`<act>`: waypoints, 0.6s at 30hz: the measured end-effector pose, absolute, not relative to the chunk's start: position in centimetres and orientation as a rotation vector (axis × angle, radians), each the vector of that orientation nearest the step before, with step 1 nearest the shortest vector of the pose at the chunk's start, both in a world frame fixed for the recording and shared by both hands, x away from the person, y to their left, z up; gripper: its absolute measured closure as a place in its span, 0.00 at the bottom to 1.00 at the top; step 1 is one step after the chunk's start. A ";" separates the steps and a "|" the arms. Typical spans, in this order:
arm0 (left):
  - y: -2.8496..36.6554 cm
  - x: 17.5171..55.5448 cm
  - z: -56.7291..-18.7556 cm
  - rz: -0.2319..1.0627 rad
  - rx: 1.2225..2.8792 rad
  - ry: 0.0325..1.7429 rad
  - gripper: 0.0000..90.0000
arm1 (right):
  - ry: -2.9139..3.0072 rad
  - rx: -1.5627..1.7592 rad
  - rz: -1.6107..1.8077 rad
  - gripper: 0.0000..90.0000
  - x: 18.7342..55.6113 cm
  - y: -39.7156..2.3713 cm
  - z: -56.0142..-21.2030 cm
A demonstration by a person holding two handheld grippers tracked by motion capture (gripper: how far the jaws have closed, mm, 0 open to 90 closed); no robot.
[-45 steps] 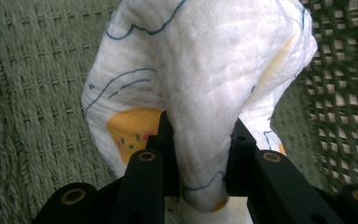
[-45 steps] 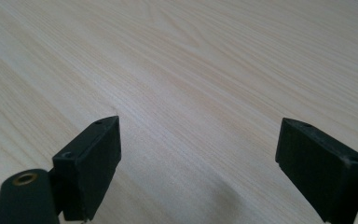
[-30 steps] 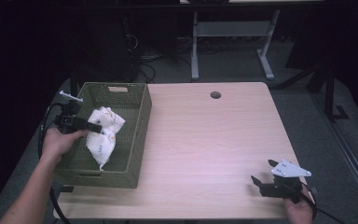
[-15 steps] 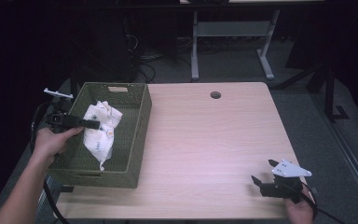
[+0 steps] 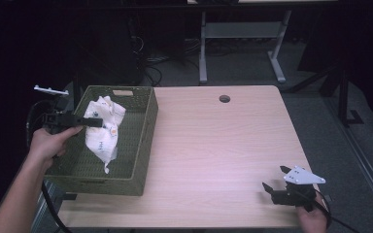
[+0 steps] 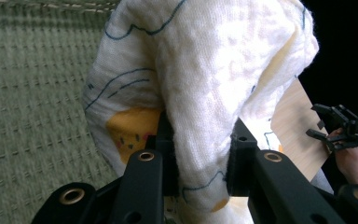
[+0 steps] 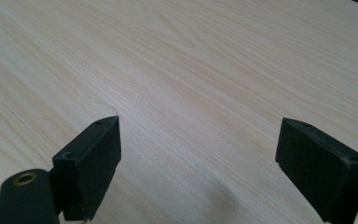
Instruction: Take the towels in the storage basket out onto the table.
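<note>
The left claw [image 5: 94, 122] is clenched on a white cloth [image 5: 102, 131] printed with blue lines and yellow patches. In the left gripper view, both black jaws press into a fold of the cloth [image 6: 214, 93], and the fabric bulges above and below the pinch point. In the high view, the left claw is held level over the left part of the olive-green basket [image 5: 143, 141], with the person's left hand [image 5: 51, 143] behind it at the basket's left wall. The cloth hangs from the claw in a loose bundle; its upper part stands above the basket rim, and its lower tip reaches down toward the basket floor. Whether the tip touches the floor cannot be told.

The basket stands on the left part of the light wooden desk [image 5: 213, 145], with its long side running away from the person. A slot handle is visible in its far wall.

The right claw [image 5: 272, 187] rests at the near right corner of the desk, held by the right hand [image 5: 313, 218]. Its jaws are released and stand wide apart. In the right gripper view, the right claw [image 7: 198, 163] has bare desk surface between the two pads and grasps nothing. The right claw is well apart from the basket and the cloth.

A round cable hole [image 5: 224, 99] lies near the far edge of the desk.
</note>
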State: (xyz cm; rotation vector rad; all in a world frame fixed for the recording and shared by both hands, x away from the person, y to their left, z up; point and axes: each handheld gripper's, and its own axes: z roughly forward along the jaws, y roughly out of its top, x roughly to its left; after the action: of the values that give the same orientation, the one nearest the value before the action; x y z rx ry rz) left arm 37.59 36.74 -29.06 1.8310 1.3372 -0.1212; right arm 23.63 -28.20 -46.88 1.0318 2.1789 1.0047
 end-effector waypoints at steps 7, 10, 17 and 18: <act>35.5 37.6 -28.1 -0.123 1.839 1.308 0.80 | 2.178 1.034 1.006 0.15 23.6 -28.2 -46.8; 34.8 37.6 -27.9 -0.129 1.849 1.292 0.80 | 2.178 1.035 1.007 0.15 23.6 -28.2 -46.8; 32.9 37.6 -26.9 -0.131 1.871 1.242 0.80 | 2.178 1.034 1.008 0.15 23.6 -28.3 -46.8; 32.6 37.6 -26.8 -0.130 1.876 1.237 0.80 | 2.177 1.033 1.008 0.15 23.6 -28.3 -46.8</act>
State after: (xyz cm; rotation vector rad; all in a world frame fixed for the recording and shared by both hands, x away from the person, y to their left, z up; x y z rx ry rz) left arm 37.63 32.63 -26.77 1.8758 1.2369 -0.1301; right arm 23.57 -28.26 -46.79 1.0325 2.1770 1.0081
